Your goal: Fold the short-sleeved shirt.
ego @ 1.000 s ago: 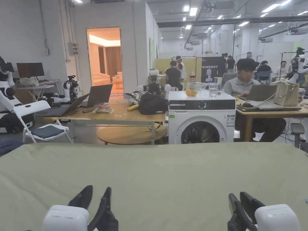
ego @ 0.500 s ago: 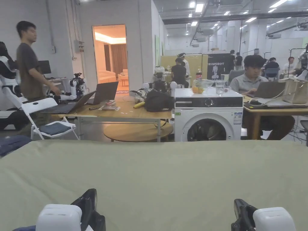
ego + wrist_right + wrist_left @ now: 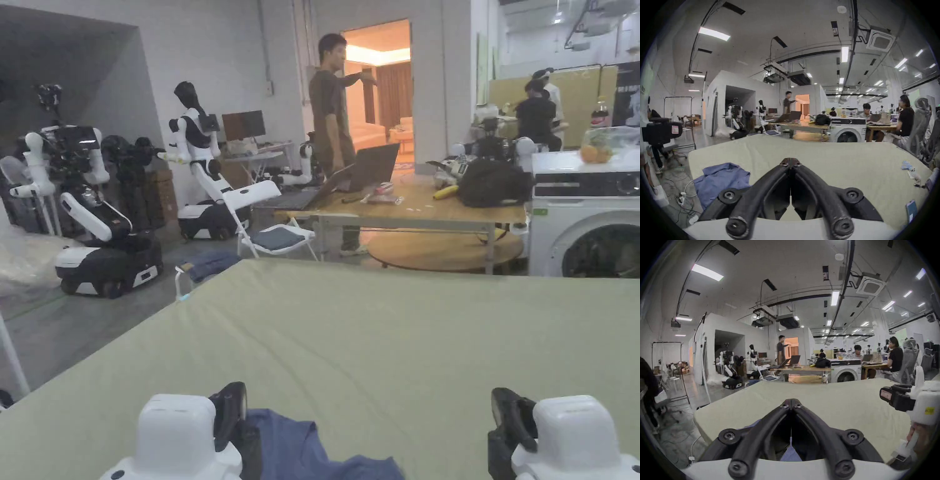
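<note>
A blue short-sleeved shirt (image 3: 312, 451) lies crumpled at the near left corner of the green-covered table (image 3: 400, 337). It also appears left of the jaws in the right gripper view (image 3: 721, 178). My left gripper (image 3: 230, 409) hovers just over the shirt's edge, with blue cloth (image 3: 791, 455) showing underneath it. Its jaw tips (image 3: 791, 402) meet with nothing between them. My right gripper (image 3: 511, 415) is over bare table to the right of the shirt, and its tips (image 3: 790, 160) are also together and empty.
A phone (image 3: 911, 210) and a small striped item (image 3: 906, 167) lie near the table's right edge. Beyond the far edge are a washing machine (image 3: 587, 212), a wooden table (image 3: 412, 215), a folding chair (image 3: 265, 215), a standing person (image 3: 328, 112) and parked robots (image 3: 94, 212). Cables and a power strip (image 3: 682, 197) lie on the floor at left.
The head camera has swung left and the blue shirt has come into view. The left gripper's jaws, apart a second ago, now meet. A person has walked over to the wooden table.
</note>
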Demonstrator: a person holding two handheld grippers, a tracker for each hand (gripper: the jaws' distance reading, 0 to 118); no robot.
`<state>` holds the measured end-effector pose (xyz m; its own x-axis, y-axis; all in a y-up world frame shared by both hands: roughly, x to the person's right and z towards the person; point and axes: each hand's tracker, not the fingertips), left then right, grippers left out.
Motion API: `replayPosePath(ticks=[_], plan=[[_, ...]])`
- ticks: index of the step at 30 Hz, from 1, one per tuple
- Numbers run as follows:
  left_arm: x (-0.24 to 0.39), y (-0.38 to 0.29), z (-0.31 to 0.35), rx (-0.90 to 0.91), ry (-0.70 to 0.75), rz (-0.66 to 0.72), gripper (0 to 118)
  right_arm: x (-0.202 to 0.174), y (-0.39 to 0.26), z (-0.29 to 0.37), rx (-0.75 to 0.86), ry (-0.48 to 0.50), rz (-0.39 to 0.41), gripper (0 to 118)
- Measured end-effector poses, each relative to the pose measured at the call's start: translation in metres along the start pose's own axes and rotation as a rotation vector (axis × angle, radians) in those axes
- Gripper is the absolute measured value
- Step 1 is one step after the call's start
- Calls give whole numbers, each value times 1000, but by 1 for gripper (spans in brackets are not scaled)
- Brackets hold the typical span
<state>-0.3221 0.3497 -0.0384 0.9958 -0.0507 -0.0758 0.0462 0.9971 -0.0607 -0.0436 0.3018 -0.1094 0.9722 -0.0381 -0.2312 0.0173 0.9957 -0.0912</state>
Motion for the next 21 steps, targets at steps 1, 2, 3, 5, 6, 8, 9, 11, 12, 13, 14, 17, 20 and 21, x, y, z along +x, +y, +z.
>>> replayPosePath(ticks=[1, 2, 3, 5, 6, 8, 9, 11, 12, 13, 14, 17, 20, 21], plan=[[-4, 0, -2, -15, 11, -13, 0, -3, -2, -3, 0, 7, 0, 0], [-9, -1, -6, -51, 18, -35, 0, -5, -3, -5, -2, 21, 2, 0], [-13, -2, -12, -92, 20, -63, 0, -5, -3, -7, -7, 43, -4, 0], [-26, -9, -29, -143, -51, -145, 7, -1, -6, -5, 6, 88, -15, 0], [-31, -12, -40, -180, -73, -145, 33, 1, -8, -4, 3, 77, -11, 0], [-40, -20, -69, -299, -160, -90, 72, 9, -11, -2, -3, 87, -23, 0], [-42, -27, -83, -319, -209, -59, 71, 13, -12, -3, -16, 102, -43, 0], [-43, -47, -119, -414, -232, 16, 72, 23, -16, 0, -23, 88, -90, 0], [-42, -58, -135, -467, -257, 19, 72, 29, -17, 3, -28, 82, -100, 0], [-41, -72, -152, -523, -264, 32, 72, 35, -18, 6, -35, 73, -105, 0], [-40, -87, -170, -571, -252, 39, 72, 43, -19, 10, -42, 82, -111, 0], [-35, -130, -212, -719, -258, 30, 73, 61, -22, 23, -65, 62, -100, 0], [-32, -162, -238, -859, -258, 2, 73, 81, -26, 32, -88, 33, -137, 0], [-31, -172, -244, -915, -245, -5, 70, 87, -28, 34, -96, 21, -147, 0]])
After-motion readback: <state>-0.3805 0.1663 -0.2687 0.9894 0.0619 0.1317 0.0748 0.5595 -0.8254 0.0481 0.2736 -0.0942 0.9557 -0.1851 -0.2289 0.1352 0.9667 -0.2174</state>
